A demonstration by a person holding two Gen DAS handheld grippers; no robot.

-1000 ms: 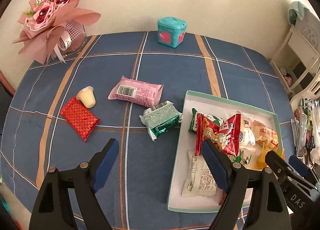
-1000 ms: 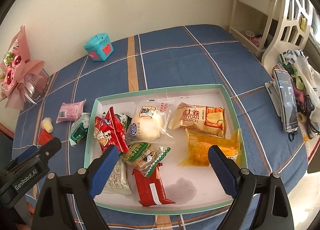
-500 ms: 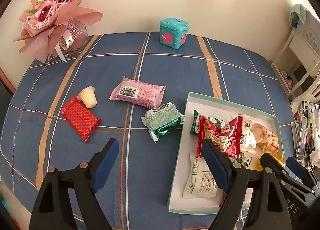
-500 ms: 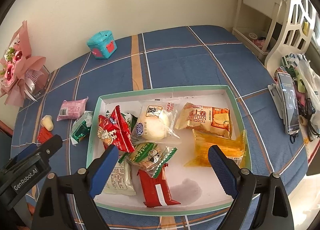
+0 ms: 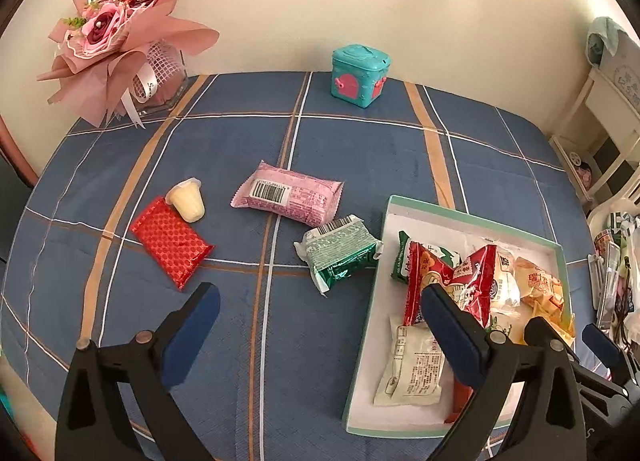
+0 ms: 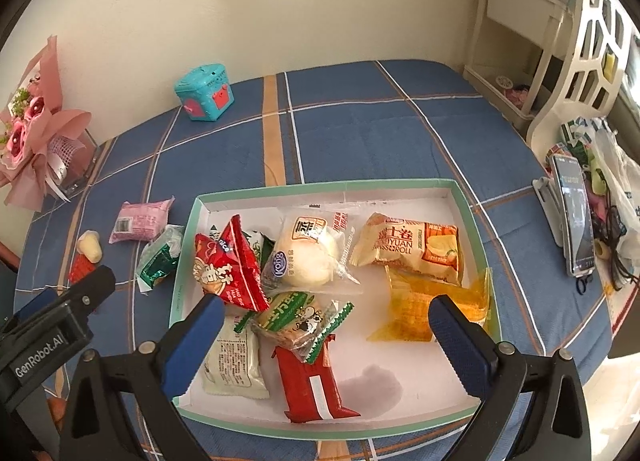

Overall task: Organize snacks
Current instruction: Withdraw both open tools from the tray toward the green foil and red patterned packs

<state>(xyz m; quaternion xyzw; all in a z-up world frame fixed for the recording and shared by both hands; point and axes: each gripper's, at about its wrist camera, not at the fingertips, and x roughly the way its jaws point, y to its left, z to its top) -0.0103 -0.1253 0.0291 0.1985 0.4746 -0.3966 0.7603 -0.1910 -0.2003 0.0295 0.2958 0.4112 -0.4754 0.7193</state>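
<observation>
Four snacks lie loose on the blue checked cloth: a pink packet (image 5: 292, 197), a green packet (image 5: 340, 253) beside the box, a red packet (image 5: 170, 247) and a jelly cup (image 5: 186, 205). The white box with a green rim (image 6: 320, 185) holds several snacks, among them a red bag (image 6: 230, 265), a wrapped bun (image 6: 304, 257), a yellow roll packet (image 6: 412, 251) and a red bar (image 6: 310, 385). My left gripper (image 5: 318, 301) hovers above the cloth near the green packet, jaws opening, nothing between them. My right gripper (image 6: 326, 309) hangs over the box, jaws opening, gripping nothing.
A teal toy box (image 5: 360, 75) and a pink bouquet (image 5: 116, 33) stand at the back by the wall. A phone on a stand (image 6: 576, 213), bags and white shelving (image 6: 516, 41) crowd the right side.
Both grippers' jaws have spread a little wider. The snacks and the box lie where they were.
</observation>
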